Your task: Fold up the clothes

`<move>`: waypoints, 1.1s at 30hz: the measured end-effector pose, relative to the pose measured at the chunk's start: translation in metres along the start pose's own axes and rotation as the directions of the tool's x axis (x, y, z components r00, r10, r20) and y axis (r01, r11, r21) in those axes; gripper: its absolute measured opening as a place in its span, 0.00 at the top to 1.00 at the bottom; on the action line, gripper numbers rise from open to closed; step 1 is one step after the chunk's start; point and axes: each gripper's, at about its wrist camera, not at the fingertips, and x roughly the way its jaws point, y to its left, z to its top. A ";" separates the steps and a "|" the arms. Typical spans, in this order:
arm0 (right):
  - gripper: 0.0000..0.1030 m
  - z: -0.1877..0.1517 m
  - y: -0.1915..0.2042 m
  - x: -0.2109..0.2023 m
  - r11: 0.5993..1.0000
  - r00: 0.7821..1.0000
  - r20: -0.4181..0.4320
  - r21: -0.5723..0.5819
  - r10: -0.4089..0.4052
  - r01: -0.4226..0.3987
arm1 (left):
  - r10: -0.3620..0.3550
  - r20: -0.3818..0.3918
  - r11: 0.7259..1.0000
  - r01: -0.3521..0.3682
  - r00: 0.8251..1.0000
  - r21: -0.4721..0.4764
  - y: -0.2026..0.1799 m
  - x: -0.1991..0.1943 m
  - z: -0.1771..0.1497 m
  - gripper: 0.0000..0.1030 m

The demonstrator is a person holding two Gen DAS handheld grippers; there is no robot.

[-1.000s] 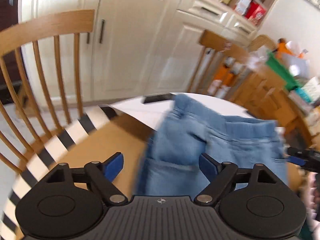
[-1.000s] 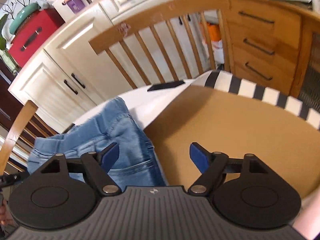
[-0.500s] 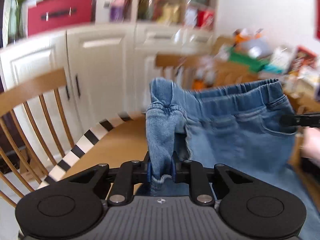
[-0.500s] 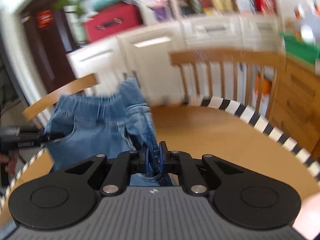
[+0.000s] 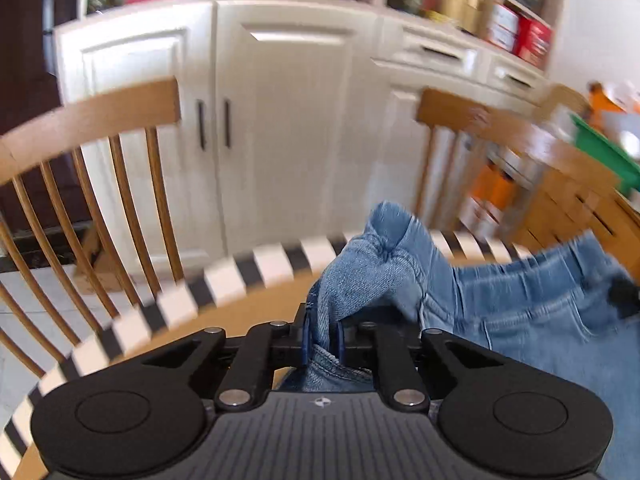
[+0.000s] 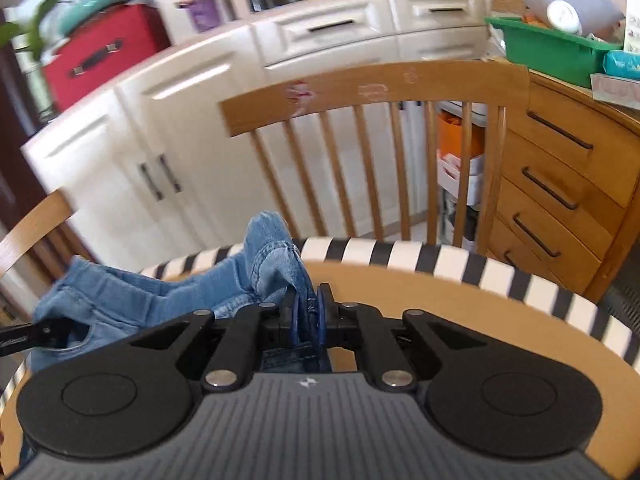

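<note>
A pair of light blue jeans (image 5: 520,320) hangs stretched by its waistband over the round wooden table (image 5: 240,312). My left gripper (image 5: 322,336) has a bunched fold of denim between its blue pads, and its jaws are closing on it. The right gripper's dark tip (image 5: 622,296) shows at the far pocket corner. In the right wrist view, my right gripper (image 6: 308,316) is shut on the other bunched end of the jeans (image 6: 132,300), above the table (image 6: 440,308). The left gripper's black tip (image 6: 40,332) holds the waistband at the far left.
The table has a black-and-white striped edge. Wooden spindle-back chairs (image 5: 92,116) (image 6: 372,88) stand around its far side. White cupboards (image 5: 288,120) are behind them. A wooden chest of drawers (image 6: 560,184) with a green tray (image 6: 548,48) stands at the right.
Both grippers went from open to shut on the jeans. The jeans rose off the table, then came down lower and toward the striped far edge.
</note>
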 end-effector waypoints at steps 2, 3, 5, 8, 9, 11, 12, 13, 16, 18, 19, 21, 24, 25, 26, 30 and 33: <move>0.91 0.006 0.000 0.013 0.999 0.999 0.030 0.005 -0.032 0.032 | 0.035 0.038 0.999 -0.034 0.999 -0.024 -0.003 0.009 0.010 0.87; 0.91 0.007 -0.001 0.020 0.998 0.998 0.017 0.000 -0.055 0.055 | 0.053 0.030 0.998 -0.052 0.998 -0.035 -0.004 0.015 0.013 0.87; 0.76 0.007 -0.002 0.040 0.994 0.993 -0.049 -0.021 -0.111 0.110 | 0.100 -0.062 0.995 -0.099 0.993 0.017 -0.007 0.033 0.012 0.78; 0.47 0.003 -0.006 0.048 0.970 0.969 -0.063 -0.069 -0.238 0.234 | 0.116 -0.036 0.993 -0.116 0.993 0.000 0.001 0.031 0.008 0.60; 0.49 0.002 -0.011 0.034 0.977 0.978 -0.004 -0.046 -0.211 0.210 | 0.083 0.005 0.996 -0.083 0.997 -0.036 0.007 0.020 0.006 0.60; 0.54 -0.002 -0.019 0.007 0.990 0.986 0.091 -0.008 -0.138 0.139 | 0.024 0.080 0.997 -0.019 0.997 -0.069 0.012 -0.002 0.000 0.60; 0.61 -0.005 -0.022 -0.006 0.995 0.988 0.120 0.005 -0.096 0.096 | -0.002 0.105 0.999 0.007 0.994 -0.047 0.010 -0.015 -0.006 0.61; 0.65 -0.010 -0.020 -0.013 1.000 0.995 0.099 0.008 -0.015 0.014 | -0.030 0.125 0.999 0.032 0.992 -0.014 0.006 -0.026 -0.012 0.62; 0.73 -0.032 -0.006 -0.019 0.994 0.995 0.002 -0.026 0.104 -0.104 | 0.012 0.189 0.998 -0.023 0.982 0.052 -0.009 -0.046 -0.026 0.55; 0.74 -0.052 0.006 -0.013 0.994 0.995 -0.060 -0.072 0.074 -0.078 | 0.143 0.166 0.987 -0.152 0.976 0.042 -0.013 -0.034 -0.023 0.33; 0.74 -0.060 0.008 -0.009 0.996 0.997 -0.069 -0.082 0.032 -0.037 | 0.178 0.115 0.982 -0.183 0.977 0.035 -0.011 -0.022 -0.018 0.34; 0.74 -0.071 0.006 -0.001 0.997 0.996 -0.079 -0.073 -0.039 0.033 | 0.180 0.031 0.984 -0.180 0.983 -0.007 -0.003 -0.012 -0.009 0.44; 0.76 -0.083 -0.004 0.015 0.998 0.993 -0.109 -0.026 -0.056 0.054 | 0.071 -0.052 0.995 -0.067 0.996 0.074 0.002 -0.005 -0.019 0.46; 0.77 -0.084 -0.004 0.019 0.998 0.994 -0.095 -0.037 -0.060 0.057 | 0.073 -0.066 0.994 -0.067 0.995 0.084 0.001 0.002 -0.022 0.49; 0.77 -0.085 -0.003 0.022 0.997 0.995 -0.079 -0.050 -0.064 0.060 | 0.080 -0.068 0.994 -0.075 0.994 0.074 0.002 0.008 -0.025 0.48; 0.76 -0.077 0.009 0.041 0.987 0.993 -0.054 -0.126 -0.104 0.096 | 0.117 -0.067 0.993 -0.116 0.991 0.023 0.001 0.029 -0.029 0.33; 0.76 -0.074 0.016 0.052 0.977 0.991 -0.033 -0.175 -0.130 0.122 | 0.152 -0.042 0.988 -0.151 0.987 0.033 -0.007 0.036 -0.026 0.31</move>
